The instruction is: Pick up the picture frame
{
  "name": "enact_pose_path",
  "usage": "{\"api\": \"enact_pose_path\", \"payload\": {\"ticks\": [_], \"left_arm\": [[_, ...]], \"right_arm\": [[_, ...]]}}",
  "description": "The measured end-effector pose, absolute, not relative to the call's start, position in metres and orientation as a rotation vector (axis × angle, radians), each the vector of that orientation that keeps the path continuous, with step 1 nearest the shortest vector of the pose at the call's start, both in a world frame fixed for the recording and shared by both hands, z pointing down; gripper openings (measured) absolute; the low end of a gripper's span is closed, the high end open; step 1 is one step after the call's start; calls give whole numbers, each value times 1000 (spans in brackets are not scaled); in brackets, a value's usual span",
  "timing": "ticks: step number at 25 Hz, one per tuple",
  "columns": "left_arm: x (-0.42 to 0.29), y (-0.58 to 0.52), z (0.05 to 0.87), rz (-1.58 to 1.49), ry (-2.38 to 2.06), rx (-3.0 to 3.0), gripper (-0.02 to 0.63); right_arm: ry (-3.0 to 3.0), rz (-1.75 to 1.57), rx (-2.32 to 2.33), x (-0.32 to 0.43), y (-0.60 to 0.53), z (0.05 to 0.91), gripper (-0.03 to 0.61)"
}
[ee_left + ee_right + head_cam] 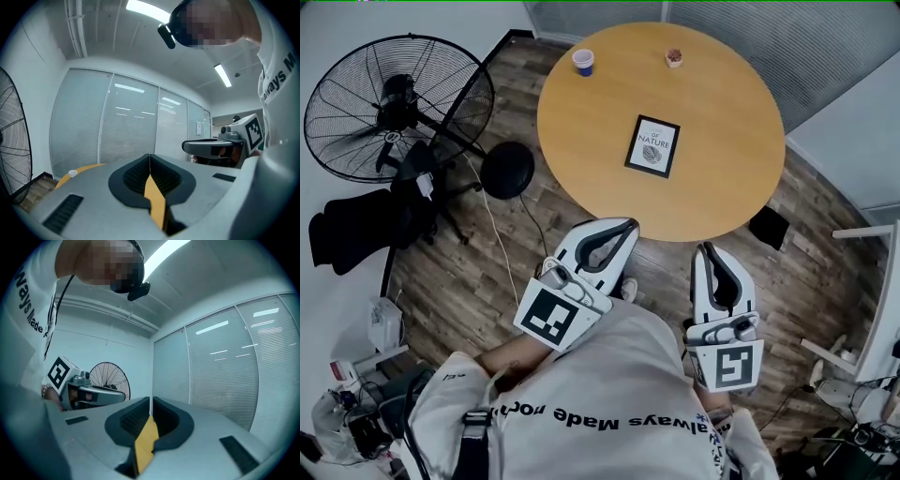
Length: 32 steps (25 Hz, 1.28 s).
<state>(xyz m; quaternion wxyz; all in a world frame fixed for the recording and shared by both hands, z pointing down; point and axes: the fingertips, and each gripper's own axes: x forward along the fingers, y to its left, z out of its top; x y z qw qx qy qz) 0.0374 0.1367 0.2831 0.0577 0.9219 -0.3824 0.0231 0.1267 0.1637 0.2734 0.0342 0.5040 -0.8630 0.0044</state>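
Observation:
A small black picture frame [652, 145] with a white print lies flat near the middle of the round wooden table [581, 122]. My left gripper [630, 225] is held close to my body, short of the table's near edge, its jaws pressed together with nothing between them. My right gripper [707, 247] sits beside it, also shut and empty, just off the table rim. In the left gripper view the closed jaws [150, 157] point over the table edge [79, 171]; the right gripper view shows its closed jaws [150, 401] aimed at the glass wall. The frame is hidden in both gripper views.
A blue-and-white cup [583, 62] and a small brown cup [674, 58] stand at the table's far side. A large floor fan [394, 105] and a black stool [507, 170] are left of the table. A dark bag [356, 225] lies on the wooden floor.

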Motion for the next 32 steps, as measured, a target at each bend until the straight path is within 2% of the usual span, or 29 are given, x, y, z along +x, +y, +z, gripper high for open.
{"api": "enact_pose_path", "payload": {"ticks": [32], "left_arm": [[13, -34, 313, 100, -1067, 2785, 28]], "right_arm": [[-2559, 68, 1572, 100, -1, 300, 47]]}}
